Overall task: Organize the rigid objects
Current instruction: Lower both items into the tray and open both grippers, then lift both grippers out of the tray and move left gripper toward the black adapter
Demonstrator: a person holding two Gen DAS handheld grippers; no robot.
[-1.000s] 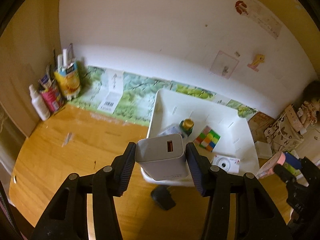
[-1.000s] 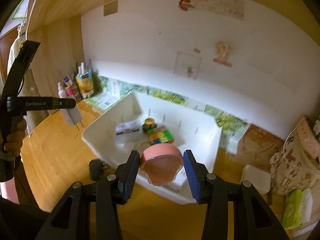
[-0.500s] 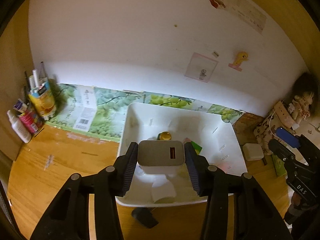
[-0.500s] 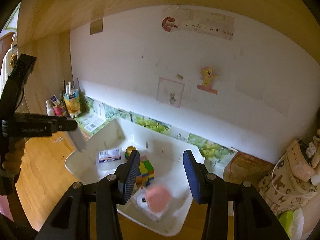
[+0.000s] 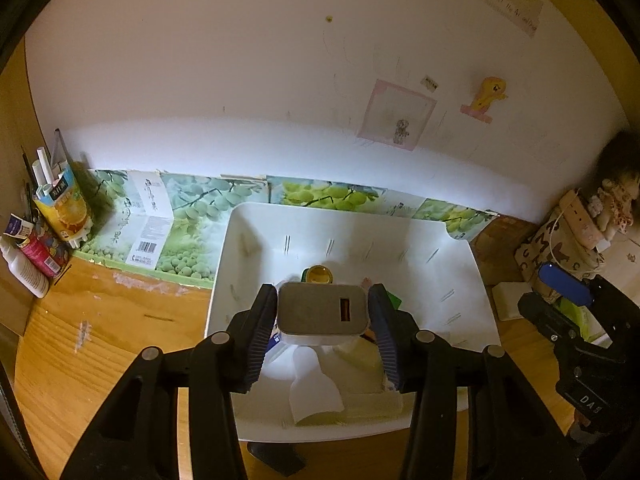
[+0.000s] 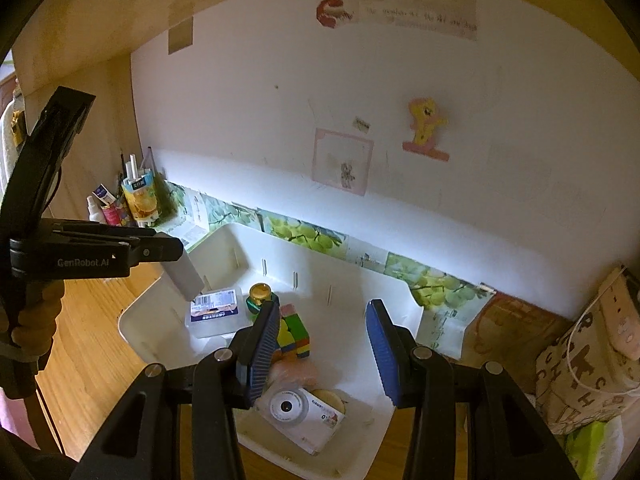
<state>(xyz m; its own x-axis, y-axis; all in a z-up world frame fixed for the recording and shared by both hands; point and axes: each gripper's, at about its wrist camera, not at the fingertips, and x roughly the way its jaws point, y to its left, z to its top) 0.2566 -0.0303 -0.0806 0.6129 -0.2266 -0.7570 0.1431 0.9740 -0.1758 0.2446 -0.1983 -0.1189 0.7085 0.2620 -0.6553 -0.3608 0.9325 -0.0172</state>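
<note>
My left gripper (image 5: 323, 304) is shut on a white charger block (image 5: 322, 310), its pads pressed on both sides, and holds it over the near-left part of the white bin (image 5: 460, 280). From the right wrist view the charger (image 6: 184, 280) hangs above the bin's left rim (image 6: 160, 300). My right gripper (image 6: 322, 320) stands open over the bin with nothing between its blue pads. Below it lie a pink cup (image 6: 296, 370), a white camera (image 6: 300, 412), a colour cube (image 6: 298, 334), a gold-lidded jar (image 6: 260, 296) and a flat labelled box (image 6: 214, 312).
Bottles and a pen cup (image 5: 60, 204) crowd the desk's back-left corner. Grape-print cardboard (image 5: 192, 208) lines the wall behind the bin. A patterned bag (image 6: 580, 372) and a doll (image 5: 612, 196) sit at the right. A dark object (image 5: 276, 456) lies on the wooden desk before the bin.
The pink cup left my right gripper and dropped into the bin beside the camera. My left gripper carried the charger from the bin's front edge to over its inside.
</note>
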